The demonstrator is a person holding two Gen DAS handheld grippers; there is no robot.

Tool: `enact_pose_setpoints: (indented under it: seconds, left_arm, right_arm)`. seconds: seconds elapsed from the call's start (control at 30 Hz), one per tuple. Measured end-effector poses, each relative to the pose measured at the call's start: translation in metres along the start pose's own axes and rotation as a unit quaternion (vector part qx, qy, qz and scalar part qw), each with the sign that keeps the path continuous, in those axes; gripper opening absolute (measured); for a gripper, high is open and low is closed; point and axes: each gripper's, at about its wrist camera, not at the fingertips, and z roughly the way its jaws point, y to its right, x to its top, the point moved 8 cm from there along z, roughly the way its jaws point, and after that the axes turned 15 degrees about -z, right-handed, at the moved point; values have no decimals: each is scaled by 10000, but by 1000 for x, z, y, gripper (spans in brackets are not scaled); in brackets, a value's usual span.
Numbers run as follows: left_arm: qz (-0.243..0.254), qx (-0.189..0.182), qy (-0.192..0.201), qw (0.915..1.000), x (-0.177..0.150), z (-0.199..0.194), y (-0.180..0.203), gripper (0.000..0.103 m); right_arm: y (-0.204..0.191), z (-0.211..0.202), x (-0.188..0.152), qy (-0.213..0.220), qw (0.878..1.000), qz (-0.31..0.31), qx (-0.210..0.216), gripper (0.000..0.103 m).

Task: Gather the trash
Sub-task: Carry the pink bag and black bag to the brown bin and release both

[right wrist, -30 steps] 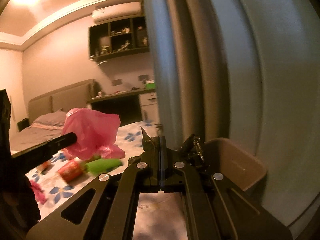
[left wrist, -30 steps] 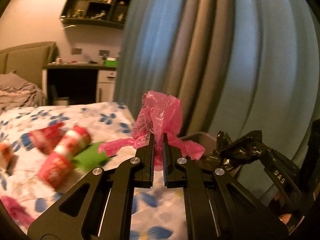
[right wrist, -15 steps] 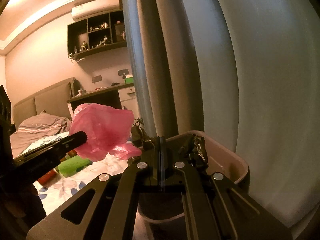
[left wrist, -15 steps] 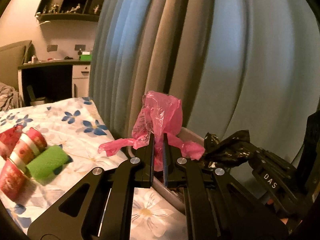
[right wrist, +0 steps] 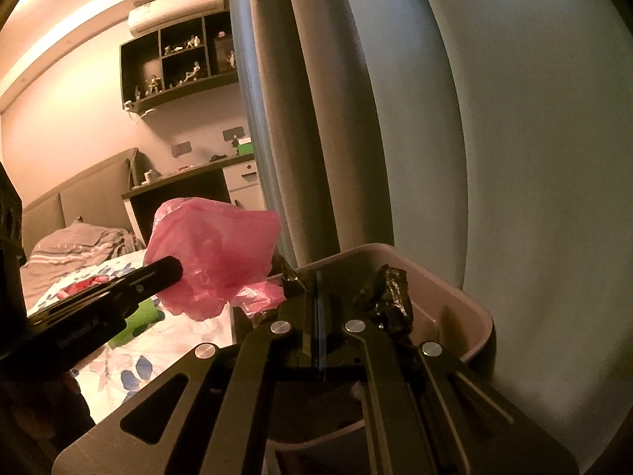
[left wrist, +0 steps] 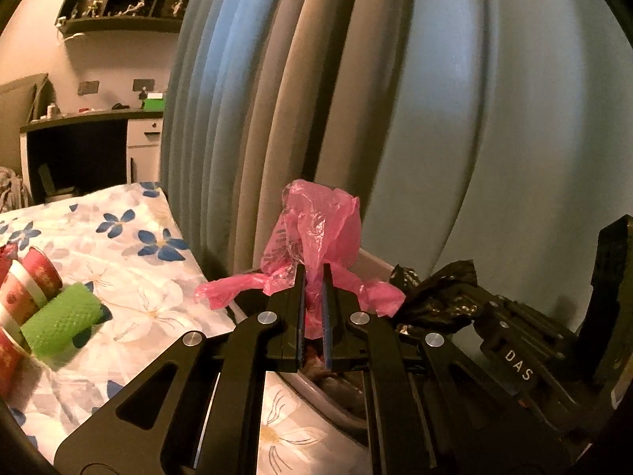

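My left gripper (left wrist: pixel 312 273) is shut on a crumpled pink plastic bag (left wrist: pixel 316 229), held above the near rim of a pale trash bin (left wrist: pixel 372 257). The right wrist view shows the same pink plastic bag (right wrist: pixel 213 249) sticking out past the left gripper (right wrist: pixel 174 267). A crumpled black plastic bag (right wrist: pixel 389 297) is pinched in my shut right gripper (right wrist: pixel 317 277) over the trash bin (right wrist: pixel 455 297). From the left wrist view, that black plastic bag (left wrist: pixel 435 293) and the right gripper (left wrist: pixel 478 308) sit just to the right.
A bed with a flowered sheet (left wrist: pixel 130 261) lies left of the bin. On it lie red paper cups (left wrist: pixel 27 281) and a green mesh roll (left wrist: pixel 63 316). Grey curtains (left wrist: pixel 356 99) hang close behind the bin. A dark desk (left wrist: pixel 79 142) stands at the far wall.
Both grippers have swung right and sunk toward the bin, each still holding its bag. The bed and cups have slid to the left; the bin now sits under both grippers.
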Motion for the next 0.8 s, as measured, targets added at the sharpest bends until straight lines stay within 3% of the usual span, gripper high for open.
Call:
enact_pose_setpoints:
  seconds: [0.5,0.57,0.63,0.8]
  left_arm:
    - [-127,-64,-189,9997,-7,16,-4,6]
    - [-144,-64,-209,9997,-8,18,-4,6]
    - [-175,-91,-243,9995,-9,20,-4,6]
    - [-186,-155,-349,9991,-16,27,0,6]
  right_arm:
    - [5,15,-5,-118,9999,41,-17,2]
    - [7,16,-5,-122,9999,84,-6,10]
    - [10,15,-7,-128,9998,122,-54,27]
    - [20,2,-7,2,9993,233,-284,41]
